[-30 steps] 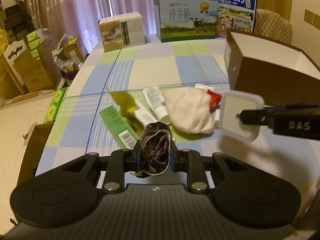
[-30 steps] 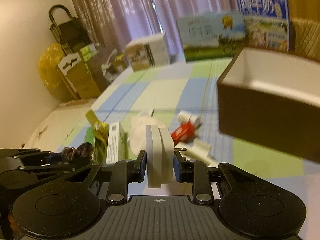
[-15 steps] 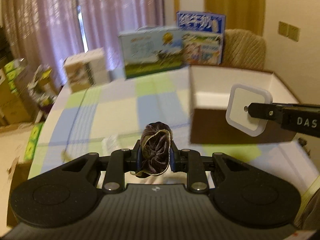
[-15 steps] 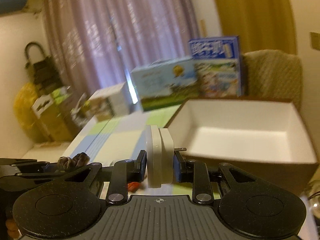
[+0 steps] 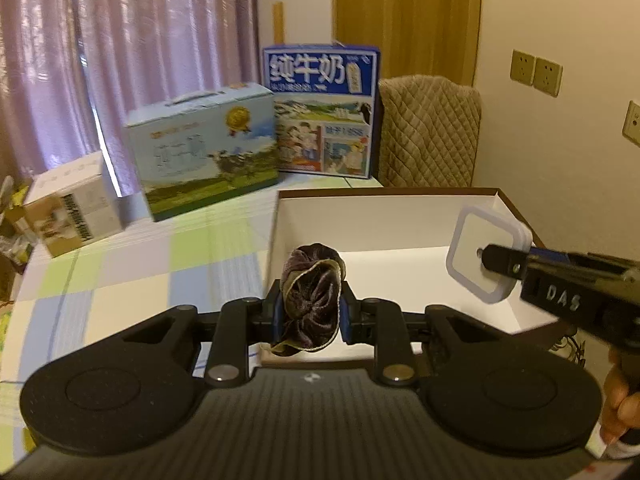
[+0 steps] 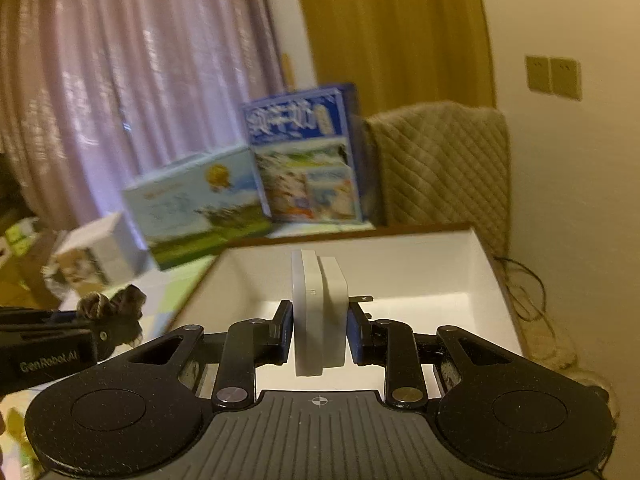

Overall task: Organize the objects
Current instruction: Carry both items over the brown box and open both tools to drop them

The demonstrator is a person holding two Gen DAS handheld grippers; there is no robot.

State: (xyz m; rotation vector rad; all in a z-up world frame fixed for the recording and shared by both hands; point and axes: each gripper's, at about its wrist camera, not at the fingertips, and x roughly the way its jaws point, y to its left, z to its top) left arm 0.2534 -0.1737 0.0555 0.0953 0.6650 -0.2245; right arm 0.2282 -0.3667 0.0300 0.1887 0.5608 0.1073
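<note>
While both tools hover over the open box [image 5: 400, 216], the left hand-held gripper [image 5: 311, 314] grasps a dark scrunchie [image 5: 312, 296] near its left wall. The right hand-held gripper [image 6: 320, 330] grasps a white plug [image 6: 318, 312] over the box's right side.

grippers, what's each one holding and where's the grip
Left gripper pinches a dark scrunchie across its middle; right gripper clamps a white plug-in adapter by its flat faces.

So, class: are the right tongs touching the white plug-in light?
Touching. The right wrist view shows the right tongs shut on the white plug-in light, both pads pressed against its sides.
</note>
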